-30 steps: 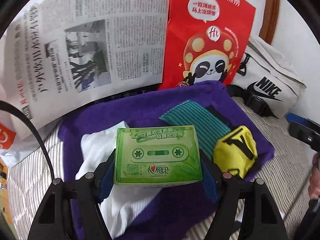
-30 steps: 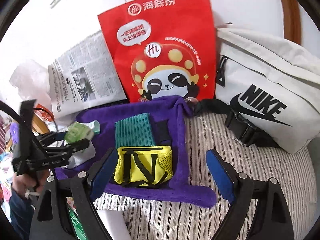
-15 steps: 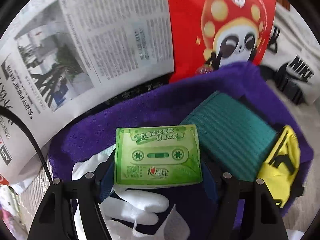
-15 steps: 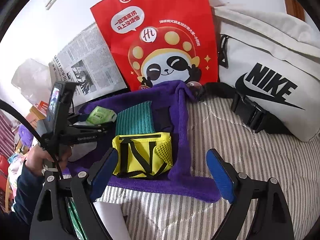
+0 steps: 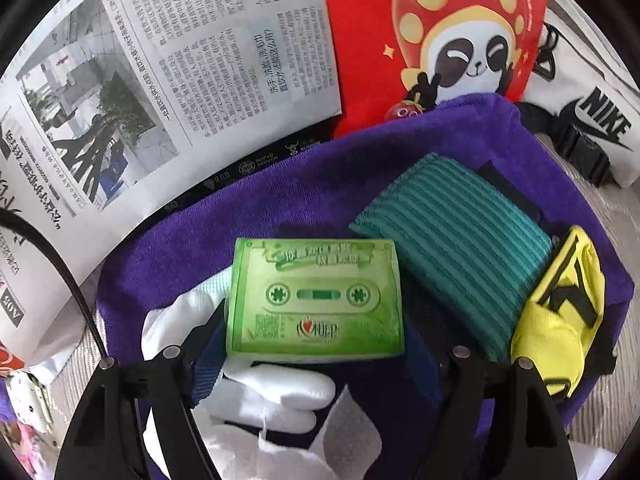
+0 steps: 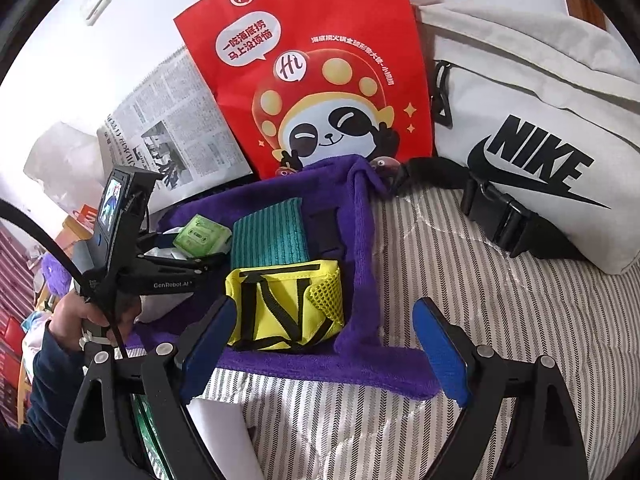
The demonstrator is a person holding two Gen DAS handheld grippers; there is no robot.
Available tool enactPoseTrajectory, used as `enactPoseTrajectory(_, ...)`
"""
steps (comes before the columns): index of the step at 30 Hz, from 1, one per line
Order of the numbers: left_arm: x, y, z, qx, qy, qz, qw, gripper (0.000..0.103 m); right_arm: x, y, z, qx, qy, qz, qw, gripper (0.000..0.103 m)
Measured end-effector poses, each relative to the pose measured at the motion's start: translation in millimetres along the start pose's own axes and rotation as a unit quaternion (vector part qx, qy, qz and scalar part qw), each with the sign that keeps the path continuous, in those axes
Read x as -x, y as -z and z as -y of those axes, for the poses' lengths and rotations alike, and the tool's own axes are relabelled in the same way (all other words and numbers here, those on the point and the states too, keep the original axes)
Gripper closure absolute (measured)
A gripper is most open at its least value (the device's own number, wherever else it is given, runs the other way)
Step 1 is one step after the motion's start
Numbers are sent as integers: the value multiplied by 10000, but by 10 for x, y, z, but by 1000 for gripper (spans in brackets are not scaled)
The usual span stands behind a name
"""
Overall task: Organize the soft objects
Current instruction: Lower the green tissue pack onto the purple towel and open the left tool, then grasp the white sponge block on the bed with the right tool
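**Tissue pack held over the purple towel**

On the striped bed, the left tongs (image 5: 316,354) grip a soft green tissue pack printed like a cassette (image 5: 316,300), poised above the white cotton glove (image 5: 276,394) near the left edge of the purple terry towel (image 5: 400,148). Right of it lie a teal ribbed cloth (image 5: 452,240) and a yellow mesh pouch (image 6: 284,306). The right tongs (image 6: 320,354) gape empty at the towel's near edge. Likely next: lower the pack beside the cloth, then release.
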State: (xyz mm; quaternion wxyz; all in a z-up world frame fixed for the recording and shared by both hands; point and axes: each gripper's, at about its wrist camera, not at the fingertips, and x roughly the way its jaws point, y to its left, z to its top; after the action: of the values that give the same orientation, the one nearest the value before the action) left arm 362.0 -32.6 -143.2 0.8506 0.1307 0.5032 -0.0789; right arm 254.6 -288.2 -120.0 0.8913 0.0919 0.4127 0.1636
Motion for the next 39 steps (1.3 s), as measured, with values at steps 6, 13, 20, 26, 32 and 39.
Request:
enactPoseTrajectory(6, 114, 145, 109, -208, -173, -1, 9996, 25, -2, 38, -46, 89, -73, -118, 9999, 14)
enactPoseTrajectory(13, 450, 333, 64, -85, -250, 153, 9995, 25, 212, 92, -237, 239, -128, -33, 9996, 14)
enactPoseTrajectory(20, 861, 578, -62, 166, -183, 347, 9991, 25, 355, 505, -631, 830, -232, -312, 9958, 14)
enactPoseTrajectory(26, 1160, 1008, -276, 360, 15, 499, 9981, 25, 248, 855, -861, 1118, -374, -647, 9909, 16)
enactPoseTrajectory(32, 1378, 1452, -387, 720, 232, 658, 9950, 25, -45, 973, -954, 1381, 209, -818, 9868, 34)
enactPoseTrajectory(39, 1323, 1887, -317, 793, 496, 599, 9938, 25, -139, 1051, -985, 1453, 620, -896, 9834, 71)
